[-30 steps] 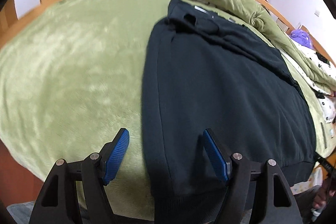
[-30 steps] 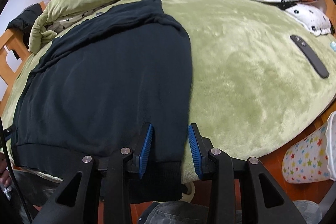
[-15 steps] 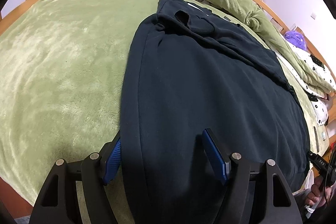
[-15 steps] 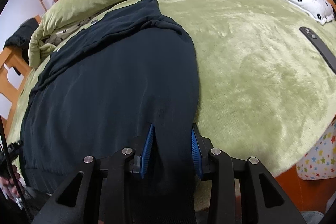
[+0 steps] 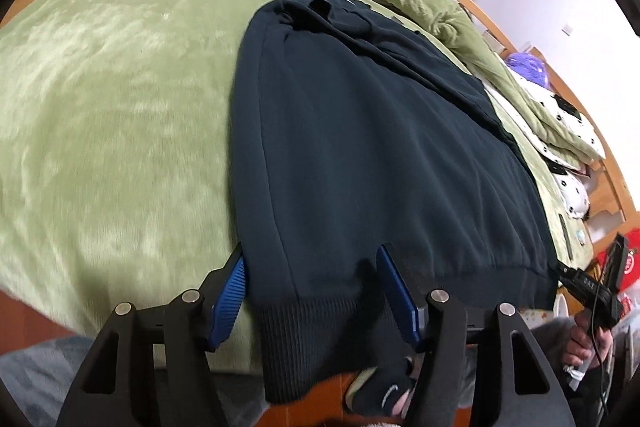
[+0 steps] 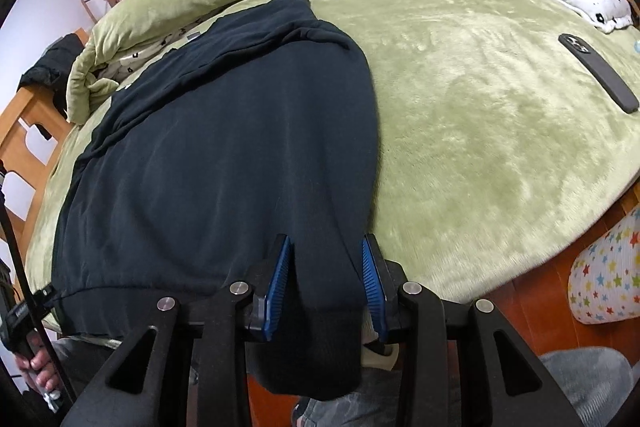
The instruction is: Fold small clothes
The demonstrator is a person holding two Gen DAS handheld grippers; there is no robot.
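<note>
You've pulled both hand-held grippers back toward the bed's [image 5: 100, 115] near edge: your left hand-held gripper [image 5: 312, 297] and right hand-held gripper [image 6: 328, 287] stand released, straddling the dark sweatshirt's [image 5: 380, 155] hem corners.

Matt dark knit sweatshirt [image 5: 380, 155], soft, ribbed at hem [image 5: 320, 323]. Plush green blanket [image 5: 100, 131], short velvety pile with faint sheen. Glossy varnished wooden bed frame [image 6: 24, 131]. Matt black plastic on left gripper [image 5: 312, 299] and right gripper [image 6: 326, 287], ridged blue rubbery pads [image 6: 280, 283], bright metal pivot pins [image 5: 437, 295].
</note>
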